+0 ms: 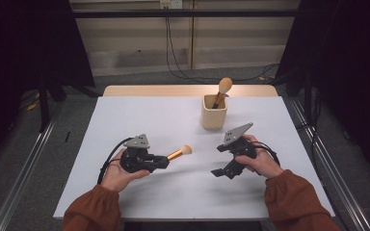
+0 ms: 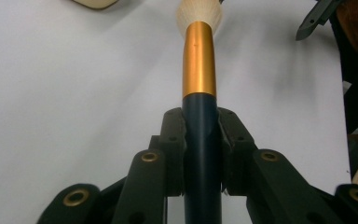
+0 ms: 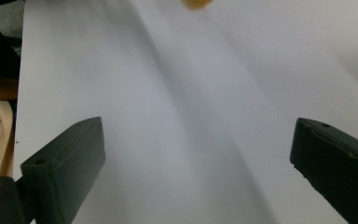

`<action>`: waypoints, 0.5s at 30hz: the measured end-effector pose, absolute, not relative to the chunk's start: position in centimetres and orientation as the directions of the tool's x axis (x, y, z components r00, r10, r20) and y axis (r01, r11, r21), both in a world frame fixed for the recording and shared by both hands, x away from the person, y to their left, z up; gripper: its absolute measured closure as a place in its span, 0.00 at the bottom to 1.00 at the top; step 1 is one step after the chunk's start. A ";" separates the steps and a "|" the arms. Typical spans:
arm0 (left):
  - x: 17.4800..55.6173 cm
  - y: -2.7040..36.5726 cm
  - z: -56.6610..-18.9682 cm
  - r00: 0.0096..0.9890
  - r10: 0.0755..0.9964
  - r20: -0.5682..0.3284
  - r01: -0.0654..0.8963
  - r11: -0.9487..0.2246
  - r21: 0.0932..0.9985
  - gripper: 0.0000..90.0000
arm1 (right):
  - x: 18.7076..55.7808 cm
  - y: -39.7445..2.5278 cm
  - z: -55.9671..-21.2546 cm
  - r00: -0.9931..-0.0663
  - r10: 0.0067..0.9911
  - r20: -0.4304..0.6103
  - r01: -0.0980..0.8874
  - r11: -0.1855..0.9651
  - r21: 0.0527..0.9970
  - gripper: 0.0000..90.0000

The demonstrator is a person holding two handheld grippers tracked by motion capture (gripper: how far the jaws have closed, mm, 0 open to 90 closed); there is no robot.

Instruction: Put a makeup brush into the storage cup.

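**Q:** What does the figure show, from the largest element down?

**A:** A white tabletop [image 1: 139, 115] carries a cream holder cup [image 1: 214, 113] near its far edge, with one makeup brush standing in the cup [image 1: 221, 91], head up. Nearer the person, the left gripper [image 1: 163, 161] and the right gripper [image 1: 218, 172] are held above the surface, well apart from each other.

**Q:** Where is the brush in hand, and how do the fingers stand?

**A:** The held brush [image 2: 199, 60] lies in the left gripper, raised off the tabletop and pointing toward the cup. In the left gripper view the fingers [image 2: 173, 140] are closed against both sides of the dark handle, just behind the gold ferrule, with the pale bristle head out in front. The right gripper's fingers [image 3: 70, 154] stand wide apart with nothing between them.

**Q:** How is the brush likely to handle?

**A:** It is judged light and stiff along the handle and ferrule, and soft at the bristles. The handle looks smooth and round, so it may twist or slide under a loose hold.

**Q:** Where should it be gripped?

**A:** On the dark handle, as here. Pinching the bristles would likely splay them, and the polished ferrule probably gives less purchase.
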State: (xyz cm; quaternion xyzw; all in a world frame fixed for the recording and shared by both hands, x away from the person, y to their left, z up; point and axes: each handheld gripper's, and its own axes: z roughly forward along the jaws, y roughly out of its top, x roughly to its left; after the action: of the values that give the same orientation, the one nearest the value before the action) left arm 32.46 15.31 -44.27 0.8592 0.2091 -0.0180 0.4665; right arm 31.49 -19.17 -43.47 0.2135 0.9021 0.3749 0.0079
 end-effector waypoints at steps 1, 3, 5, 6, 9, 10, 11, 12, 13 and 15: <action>32.5 15.3 -44.3 0.912 0.339 -0.230 0.376 -0.473 0.797 0.83 | 31.3 -19.2 -43.6 -0.908 0.391 0.152 0.384 0.628 0.677 0.04; 32.5 15.3 -44.4 0.917 0.330 -0.226 0.365 -0.457 0.811 0.83 | 30.9 -19.2 -43.7 -0.903 0.401 0.154 0.391 0.617 0.683 0.04; 32.4 15.2 -44.4 0.918 0.325 -0.227 0.359 -0.439 0.824 0.83 | 30.7 -19.4 -43.8 -0.896 0.411 0.170 0.405 0.596 0.694 0.04; 32.4 15.2 -44.5 0.920 0.321 -0.226 0.355 -0.433 0.829 0.83 | 30.6 -19.4 -43.9 -0.890 0.419 0.182 0.417 0.581 0.699 0.04; 32.3 15.2 -44.7 0.923 0.302 -0.240 0.351 -0.402 0.846 0.83 | 30.4 -19.7 -43.9 -0.874 0.427 0.229 0.449 0.532 0.718 0.03; 32.3 15.2 -44.7 0.925 0.304 -0.228 0.341 -0.400 0.851 0.83 | 30.3 -19.7 -43.9 -0.873 0.429 0.232 0.449 0.524 0.723 0.03; 32.2 15.2 -44.7 0.926 0.304 -0.223 0.336 -0.400 0.853 0.83 | 30.2 -19.7 -43.8 -0.872 0.431 0.234 0.450 0.514 0.731 0.03; 32.2 15.2 -44.7 0.927 0.302 -0.222 0.333 -0.388 0.859 0.83 | 30.2 -19.8 -43.8 -0.871 0.430 0.239 0.451 0.502 0.738 0.03; 32.2 15.2 -44.7 0.926 0.303 -0.225 0.334 -0.380 0.863 0.83 | 30.1 -19.8 -43.8 -0.862 0.442 0.248 0.462 0.483 0.744 0.03; 32.2 15.3 -44.6 0.924 0.309 -0.227 0.336 -0.367 0.867 0.83 | 30.1 -20.0 -43.7 -0.854 0.463 0.237 0.463 0.470 0.752 0.04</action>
State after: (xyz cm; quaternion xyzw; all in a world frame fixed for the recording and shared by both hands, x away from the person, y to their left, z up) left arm 32.24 15.27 -44.65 0.8267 0.1951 -0.0127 0.5276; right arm 30.11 -19.96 -43.72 0.2700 0.8573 0.4384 -0.0002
